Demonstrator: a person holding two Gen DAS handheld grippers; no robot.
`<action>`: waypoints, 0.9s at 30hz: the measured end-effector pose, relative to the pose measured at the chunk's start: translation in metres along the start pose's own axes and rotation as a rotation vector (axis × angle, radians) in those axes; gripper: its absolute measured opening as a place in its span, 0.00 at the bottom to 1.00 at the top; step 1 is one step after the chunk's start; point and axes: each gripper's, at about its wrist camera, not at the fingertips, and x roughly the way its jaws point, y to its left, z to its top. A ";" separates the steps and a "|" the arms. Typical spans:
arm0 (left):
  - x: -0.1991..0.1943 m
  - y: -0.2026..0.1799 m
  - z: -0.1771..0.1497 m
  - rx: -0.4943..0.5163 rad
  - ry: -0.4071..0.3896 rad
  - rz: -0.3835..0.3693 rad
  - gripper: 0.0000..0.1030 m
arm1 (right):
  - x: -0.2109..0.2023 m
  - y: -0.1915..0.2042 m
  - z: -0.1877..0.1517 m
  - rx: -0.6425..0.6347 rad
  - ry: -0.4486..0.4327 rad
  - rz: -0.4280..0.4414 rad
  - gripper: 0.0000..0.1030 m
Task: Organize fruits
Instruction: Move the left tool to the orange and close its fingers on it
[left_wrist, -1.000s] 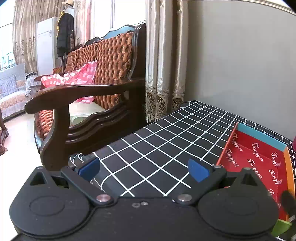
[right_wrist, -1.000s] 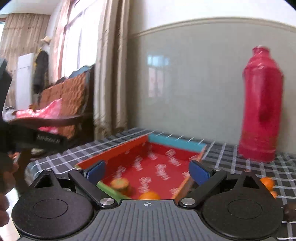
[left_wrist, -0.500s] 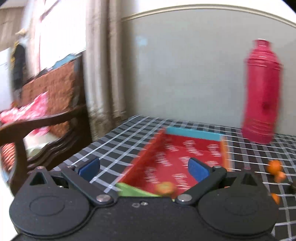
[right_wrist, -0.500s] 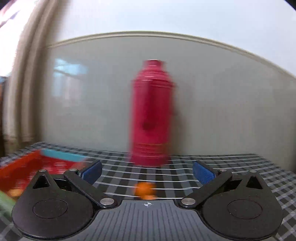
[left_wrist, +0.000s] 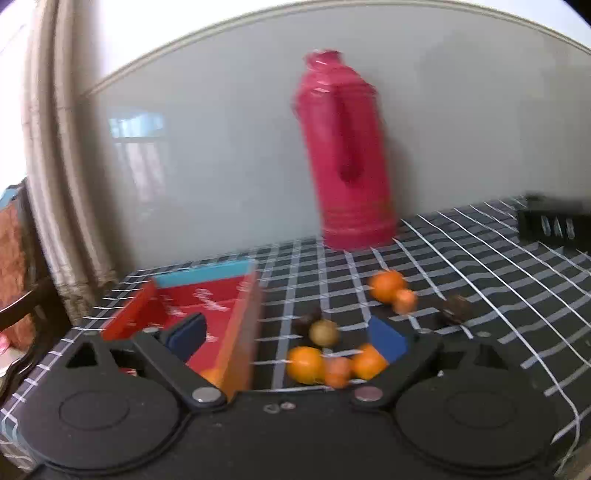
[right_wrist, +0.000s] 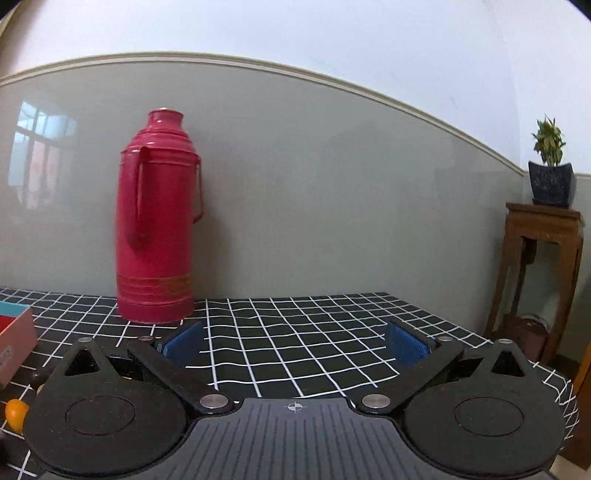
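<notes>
In the left wrist view several small fruits lie on the black checked tablecloth (left_wrist: 461, 258): orange ones (left_wrist: 306, 364) close in front, another orange pair (left_wrist: 386, 285) farther back, a tan round one (left_wrist: 324, 332) and a dark one (left_wrist: 456, 308). A red cardboard tray (left_wrist: 207, 306) with a blue end wall stands at the left, with an orange fruit (left_wrist: 211, 376) inside. My left gripper (left_wrist: 288, 338) is open and empty above the tray's right wall. My right gripper (right_wrist: 293, 343) is open and empty over bare cloth; one orange fruit (right_wrist: 16, 413) shows at its far left.
A tall red thermos (right_wrist: 157, 229) stands at the back by the grey wall. A dark box (left_wrist: 554, 225) sits at the right of the table. A wooden stand (right_wrist: 539, 273) with a potted plant is beyond the table's right edge. Curtains (left_wrist: 55, 166) hang left.
Both grippers have swung to the right. The left view went from the sofa to the tray and loose fruits. The right view went from the tray to the thermos and bare cloth.
</notes>
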 end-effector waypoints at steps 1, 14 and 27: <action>0.003 -0.008 -0.001 0.014 0.008 -0.013 0.80 | -0.001 -0.002 0.002 0.002 -0.003 0.000 1.00; 0.035 -0.050 -0.008 0.055 0.112 -0.077 0.52 | -0.002 -0.028 0.003 0.004 -0.002 0.003 1.00; 0.052 -0.060 -0.010 0.032 0.167 -0.118 0.49 | 0.005 -0.050 0.000 0.032 0.011 -0.080 1.00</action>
